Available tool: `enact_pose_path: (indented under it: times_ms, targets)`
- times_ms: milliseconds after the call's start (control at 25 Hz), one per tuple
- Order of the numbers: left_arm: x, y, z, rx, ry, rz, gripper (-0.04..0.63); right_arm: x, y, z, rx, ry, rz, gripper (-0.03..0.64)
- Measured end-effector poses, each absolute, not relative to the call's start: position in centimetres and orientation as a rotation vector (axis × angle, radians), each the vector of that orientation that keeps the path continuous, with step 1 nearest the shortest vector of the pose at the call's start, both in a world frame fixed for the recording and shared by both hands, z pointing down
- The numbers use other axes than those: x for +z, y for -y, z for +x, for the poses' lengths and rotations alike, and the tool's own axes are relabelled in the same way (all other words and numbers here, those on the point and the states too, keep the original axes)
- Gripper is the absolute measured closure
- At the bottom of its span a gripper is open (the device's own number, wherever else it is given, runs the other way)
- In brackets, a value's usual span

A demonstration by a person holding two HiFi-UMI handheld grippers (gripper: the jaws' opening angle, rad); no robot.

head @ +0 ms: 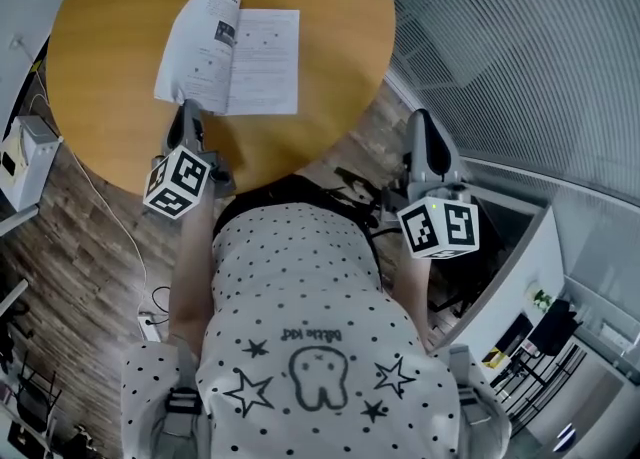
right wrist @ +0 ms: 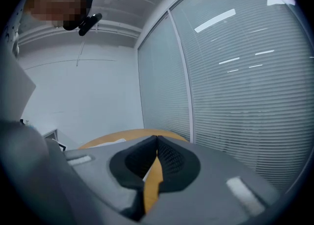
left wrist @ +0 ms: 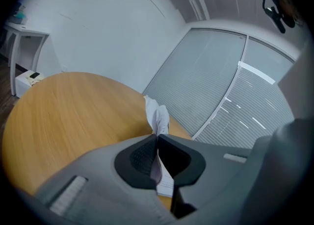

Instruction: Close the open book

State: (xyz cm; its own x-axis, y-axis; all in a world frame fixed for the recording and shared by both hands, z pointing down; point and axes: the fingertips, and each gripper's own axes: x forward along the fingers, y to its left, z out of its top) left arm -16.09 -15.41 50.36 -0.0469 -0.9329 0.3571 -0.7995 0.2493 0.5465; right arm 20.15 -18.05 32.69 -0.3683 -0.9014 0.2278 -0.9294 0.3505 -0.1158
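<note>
Hazard — your left gripper (left wrist: 156, 138) pinches one page (left wrist: 159, 116) of the book (head: 250, 52) on the desk (head: 110, 37), so a hard swing may tear it; right gripper (right wrist: 157, 143) jaws pressed together, empty.

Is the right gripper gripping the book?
No: the right gripper is shut on nothing, with its jaws together, clear of the book.

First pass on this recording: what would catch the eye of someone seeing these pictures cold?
An open book lies on the round wooden table, its left pages raised off the wood. The left gripper is shut on those pages near their lower corner. The right gripper is shut on nothing, off the table's right edge, facing the slatted blinds.
</note>
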Motion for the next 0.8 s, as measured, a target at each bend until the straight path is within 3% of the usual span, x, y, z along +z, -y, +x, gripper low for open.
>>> enact_pose_path:
  times_ms: [800]
  targets:
    - [49.8,16.9,-12.7,-0.033,1.856,1.808,0.577,33.3,17.7,21.6,0.364,2.481,1.752,0.613]
